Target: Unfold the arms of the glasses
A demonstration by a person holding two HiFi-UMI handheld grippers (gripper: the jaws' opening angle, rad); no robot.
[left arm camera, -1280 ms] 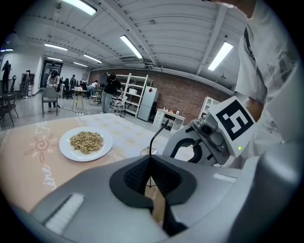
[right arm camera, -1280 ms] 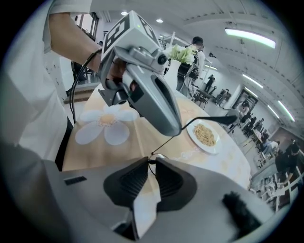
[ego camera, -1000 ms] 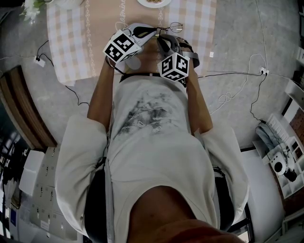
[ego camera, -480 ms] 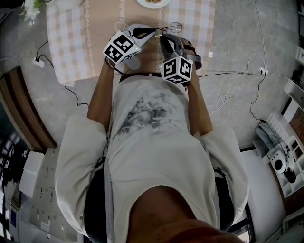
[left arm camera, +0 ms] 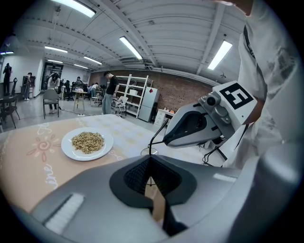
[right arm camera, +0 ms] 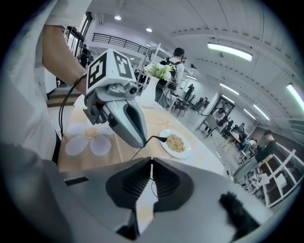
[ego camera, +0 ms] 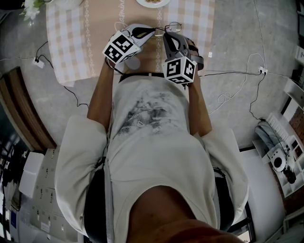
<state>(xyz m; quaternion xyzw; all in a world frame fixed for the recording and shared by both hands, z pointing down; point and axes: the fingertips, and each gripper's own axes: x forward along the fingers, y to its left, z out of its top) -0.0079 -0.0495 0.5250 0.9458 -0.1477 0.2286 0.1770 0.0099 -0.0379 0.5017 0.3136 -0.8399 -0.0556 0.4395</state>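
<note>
Thin wire-framed glasses hang just above the checked tablecloth between my two grippers. My left gripper is shut on a thin wire part of the frame, with one round lens showing just beyond its jaws. My right gripper comes in from the right; its jaws are closing with a thin wire of the glasses between them, pressed by the pads. In the right gripper view a black arm tip sticks out by the left gripper's jaws.
A white plate of food sits at the table's far edge, beyond the glasses. A vase of white flowers and a flower-shaped mat lie to the left. Cables run over the floor on both sides.
The right gripper has risen a little, shifted right and turned, its jaws drawing closed on the frame. The left gripper has stayed put with the glasses.
</note>
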